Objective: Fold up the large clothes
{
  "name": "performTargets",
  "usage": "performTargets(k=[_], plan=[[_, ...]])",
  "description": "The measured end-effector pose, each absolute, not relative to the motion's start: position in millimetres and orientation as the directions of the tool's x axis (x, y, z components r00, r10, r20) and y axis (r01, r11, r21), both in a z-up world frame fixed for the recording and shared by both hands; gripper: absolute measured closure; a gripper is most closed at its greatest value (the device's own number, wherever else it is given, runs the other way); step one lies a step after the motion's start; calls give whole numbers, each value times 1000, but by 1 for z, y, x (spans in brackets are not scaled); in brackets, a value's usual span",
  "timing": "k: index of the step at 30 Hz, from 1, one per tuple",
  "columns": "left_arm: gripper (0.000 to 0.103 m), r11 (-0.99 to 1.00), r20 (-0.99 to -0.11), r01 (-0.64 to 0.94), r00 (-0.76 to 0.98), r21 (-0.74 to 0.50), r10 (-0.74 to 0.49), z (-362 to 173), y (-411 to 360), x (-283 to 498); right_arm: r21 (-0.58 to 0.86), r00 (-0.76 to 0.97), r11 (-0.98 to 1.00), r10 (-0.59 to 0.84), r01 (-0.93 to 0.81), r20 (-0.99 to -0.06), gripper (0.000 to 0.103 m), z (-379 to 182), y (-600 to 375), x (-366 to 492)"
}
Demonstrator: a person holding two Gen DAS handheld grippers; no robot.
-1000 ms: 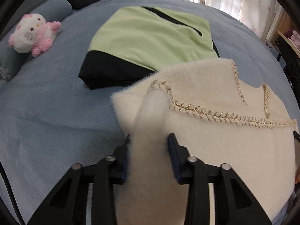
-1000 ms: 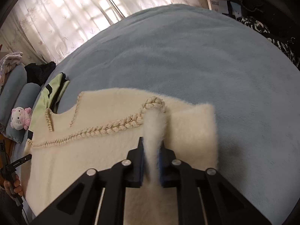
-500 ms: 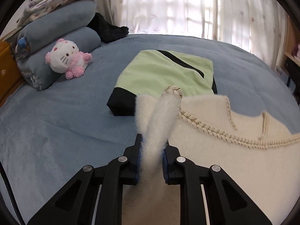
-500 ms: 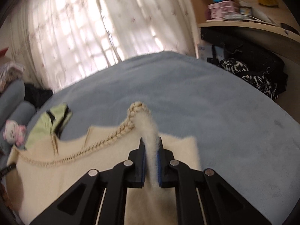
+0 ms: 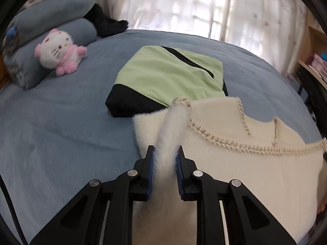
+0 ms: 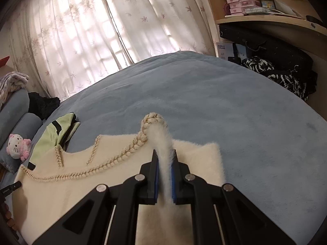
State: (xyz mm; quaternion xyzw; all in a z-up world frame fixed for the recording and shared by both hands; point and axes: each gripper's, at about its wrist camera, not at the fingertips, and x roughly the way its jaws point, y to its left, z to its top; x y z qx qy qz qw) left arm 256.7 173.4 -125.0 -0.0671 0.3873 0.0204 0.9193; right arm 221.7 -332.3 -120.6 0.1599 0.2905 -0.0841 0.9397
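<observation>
In the left wrist view no writing can be read. A blue bed [image 5: 61,122] fills the scene, with two grey-blue pillows [image 5: 53,32] stacked at far left, a pink-and-white cat plush [image 5: 59,53] leaning on the lower one, and a black cloth [image 5: 106,24] beside them under the sheer curtains [image 5: 184,8]. A folded green and black garment [image 5: 167,75] lies mid-bed, and the cream sweater [image 5: 245,173] overlaps its near edge. The left tongs [image 5: 164,161] are clamped on a raised pinch of the sweater's fuzzy fabric, which stands up between the blue pads [image 5: 150,171] and hides part of the view ahead. The sweater is fluffy, off-white, trimmed with a braided cord [image 5: 214,140] flecked with gold, and spreads out to the right over the bed. In the right wrist view a white box [image 6: 223,51] by the bed's far corner bears short dark lettering too small to read surely. A wooden shelf [image 6: 265,20] carries pink drawers [image 6: 241,4] and a framed picture [image 6: 267,3]; below it sit a black case [image 6: 265,47] and a black-and-white patterned cloth [image 6: 282,77]. The plush [image 6: 18,147], pillows and green garment [image 6: 55,134] show at left. The right tongs [image 6: 164,161] grip another lifted ridge of the sweater [image 6: 71,194], whose braid loops up just beyond the tips, while the rest lies flat on the bed [image 6: 224,106] toward the left.
</observation>
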Motion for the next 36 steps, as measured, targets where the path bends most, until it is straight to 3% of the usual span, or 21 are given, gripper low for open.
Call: performTargets(k=[6,7,8,10,13,18,21,25,29,33,36], plan=[[83,993,-778,-68,628,-98,-34,-136,175,291,283,798,924,-39,258,-601,95,-131,-339,227],[85,994,-796,-77,605,-81,-17,-138,174,298,289,793,922,-32,259,-608,95,-132,-340,229],[95,995,-807,-81,590,-55,3,-139,171,305,293,791,920,-28,259,-611,95,-132,-341,229],[96,996,-806,-84,589,12,60,-137,161,309,287,791,923,-31,258,-611,95,-130,-342,229],[97,993,-745,-114,661,19,90,-116,154,298,299,824,921,-39,249,-565,95,-116,-343,221],[97,983,-608,-165,790,-86,80,-80,161,283,327,864,907,-73,266,-498,95,-94,-348,220],[97,973,-603,-193,793,-125,80,-83,163,302,341,861,894,-90,291,-500,95,-94,-353,239],[97,963,-639,-235,763,-131,99,-115,163,335,273,815,899,-140,343,-562,95,-116,-349,275],[97,950,-724,-278,684,-145,90,-170,172,358,274,684,865,-103,419,-722,95,-168,-364,310],[94,942,-734,-276,677,-190,50,-180,178,360,335,664,838,-43,431,-747,93,-176,-376,314],[83,947,-740,-276,670,-165,67,-174,176,357,317,647,844,-47,433,-761,87,-169,-373,312]])
